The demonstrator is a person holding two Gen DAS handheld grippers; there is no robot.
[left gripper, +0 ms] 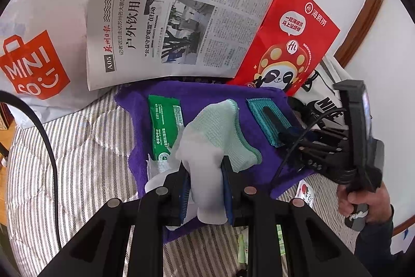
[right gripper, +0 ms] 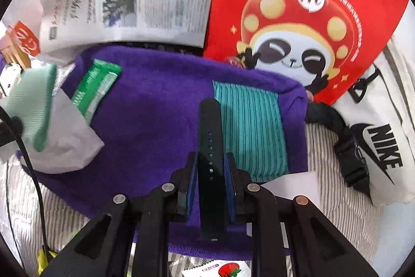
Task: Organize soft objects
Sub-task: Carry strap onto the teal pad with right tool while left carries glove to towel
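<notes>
Striped bedding (left gripper: pixel 77 147) carries a purple towel (right gripper: pixel 155 108). On the towel: green packet (left gripper: pixel 164 126) and teal cloth (right gripper: pixel 249 126). Left gripper (left gripper: pixel 205 173) is clamped on a white sock (left gripper: pixel 207 147) held above the towel; right gripper (right gripper: pixel 211 168) pinches a black strap (right gripper: pixel 210 142) over it.

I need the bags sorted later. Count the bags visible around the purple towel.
3. A white MINISO bag at the left, a red panda-print paper bag behind the towel's right end, and a white Nike bag at the right. Others may be hidden.
</notes>
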